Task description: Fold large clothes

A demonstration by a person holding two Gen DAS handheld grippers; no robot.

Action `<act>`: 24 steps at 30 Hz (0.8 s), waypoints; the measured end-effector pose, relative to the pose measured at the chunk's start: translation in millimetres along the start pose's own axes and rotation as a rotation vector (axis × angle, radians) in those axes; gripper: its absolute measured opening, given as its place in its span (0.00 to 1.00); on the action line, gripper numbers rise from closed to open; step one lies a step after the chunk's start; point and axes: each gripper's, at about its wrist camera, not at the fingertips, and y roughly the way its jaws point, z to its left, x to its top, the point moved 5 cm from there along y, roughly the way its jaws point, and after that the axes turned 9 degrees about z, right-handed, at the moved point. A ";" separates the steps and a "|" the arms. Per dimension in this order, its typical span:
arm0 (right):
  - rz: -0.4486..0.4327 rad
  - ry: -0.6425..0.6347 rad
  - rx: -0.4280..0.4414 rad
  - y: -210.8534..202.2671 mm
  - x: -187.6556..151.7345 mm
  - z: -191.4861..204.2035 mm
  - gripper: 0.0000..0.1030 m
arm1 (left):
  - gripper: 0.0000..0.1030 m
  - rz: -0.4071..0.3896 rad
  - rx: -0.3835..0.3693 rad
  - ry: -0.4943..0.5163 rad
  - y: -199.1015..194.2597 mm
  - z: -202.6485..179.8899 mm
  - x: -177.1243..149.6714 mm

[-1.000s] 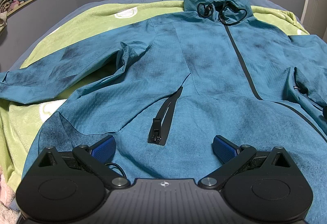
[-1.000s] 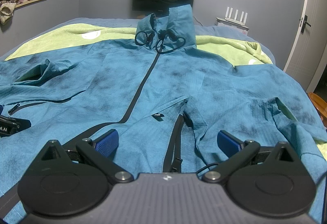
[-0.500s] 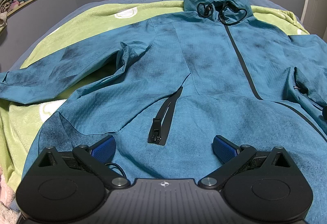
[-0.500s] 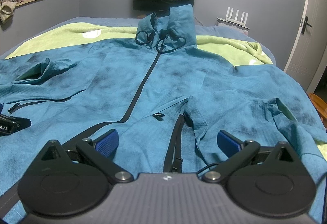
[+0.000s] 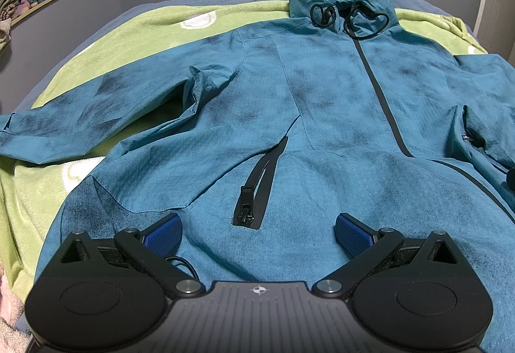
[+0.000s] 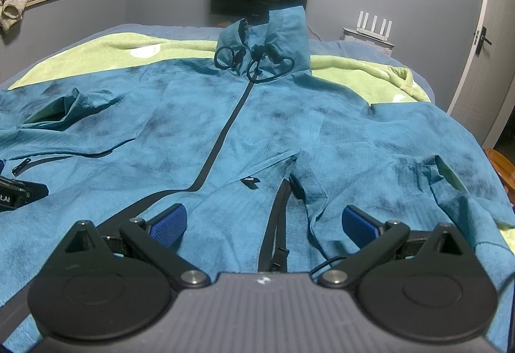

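Hovering at the hem, pre-fold: jacket [image 5: 322, 101] lies spread face-up on the green blanket [image 5: 128, 31], hood at top centre, sleeves out to frame left and right. Left gripper [image 5: 257, 232] and right gripper [image 6: 264, 222] both have jaws apart, gripping nothing. Next move likely needs a sleeve or side edge pinched and carried inward.
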 end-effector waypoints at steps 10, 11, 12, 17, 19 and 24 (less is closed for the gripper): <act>0.001 -0.002 -0.002 0.6 -0.1 0.8 1.00 | 0.99 -0.001 0.000 0.001 2.1 -0.3 1.8; 0.001 -0.002 -0.002 0.4 -0.2 0.8 1.00 | 0.99 0.000 0.000 0.001 1.8 -0.2 1.4; 0.000 -0.002 -0.002 0.6 0.0 0.8 1.00 | 0.99 0.000 0.000 0.001 1.4 0.0 1.0; -0.070 0.025 -0.011 -12.9 3.6 -3.4 1.00 | 0.99 0.010 0.007 0.007 2.6 -1.0 0.1; -0.158 0.035 -0.015 -31.7 10.9 -5.4 1.00 | 1.00 0.018 0.015 0.017 2.8 -1.9 -1.0; -0.355 0.050 -0.057 -94.9 32.6 -28.3 1.00 | 1.00 0.051 0.005 0.012 8.6 -0.9 1.8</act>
